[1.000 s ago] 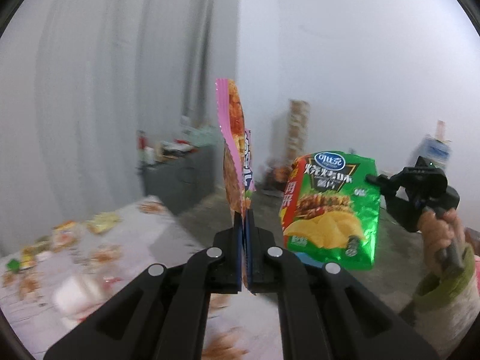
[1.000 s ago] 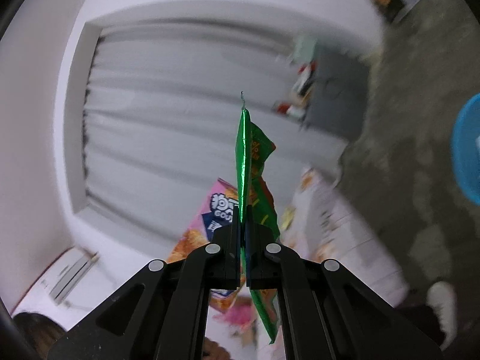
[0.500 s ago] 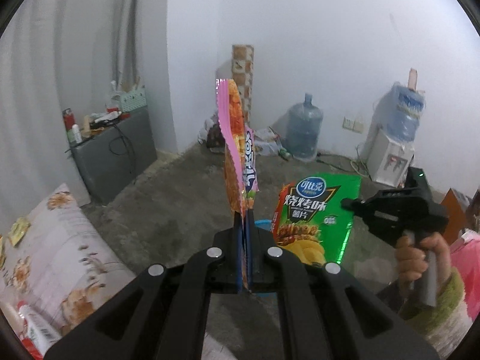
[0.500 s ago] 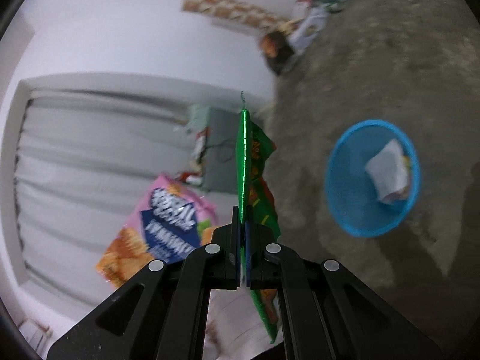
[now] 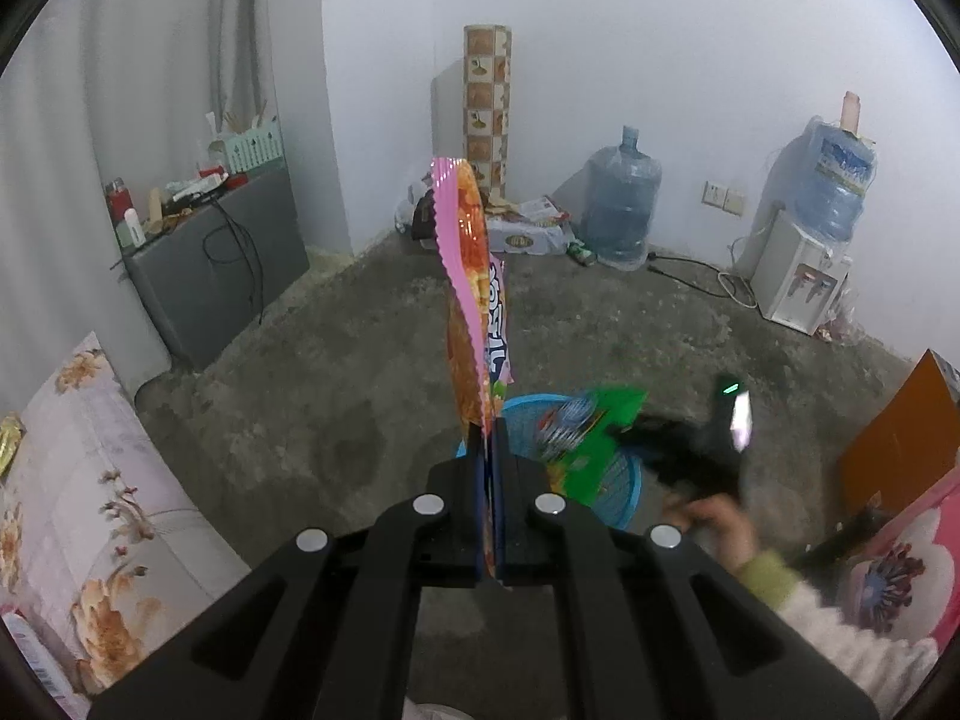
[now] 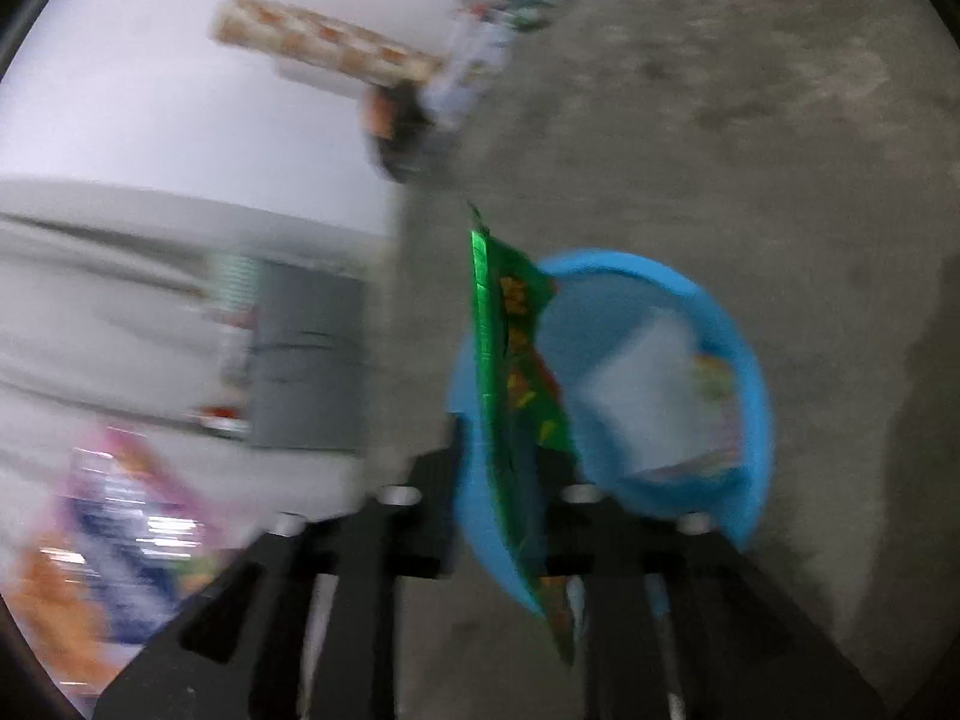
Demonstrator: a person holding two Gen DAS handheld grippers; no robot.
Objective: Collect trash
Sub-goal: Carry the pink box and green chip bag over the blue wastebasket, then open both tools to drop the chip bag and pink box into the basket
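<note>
1. Right gripper (image 6: 501,510) is angled down over the blue basket (image 6: 744,372) and its jaws are opening. The green chip bag (image 6: 516,372) hangs edge-on in the gap between them, and the pads don't look like they're pressing it anymore. My guess is that's the drop: the bag sits right above the basket's near rim so it can fall straight in
2. Inside the basket, just past the bag, there's pale crumpled trash (image 6: 654,396) already, so this is clearly the dump spot
3. Left gripper (image 5: 492,480) is clamped shut on a pink and orange snack bag (image 5: 471,300), which stands straight up from the jaws. The basket is just ahead of and below its tips, a bit to the right, so it's probably queued for its own drop
4. The view from the right gripper is blurry, so I can't say whether the green bag has actually left the pads
</note>
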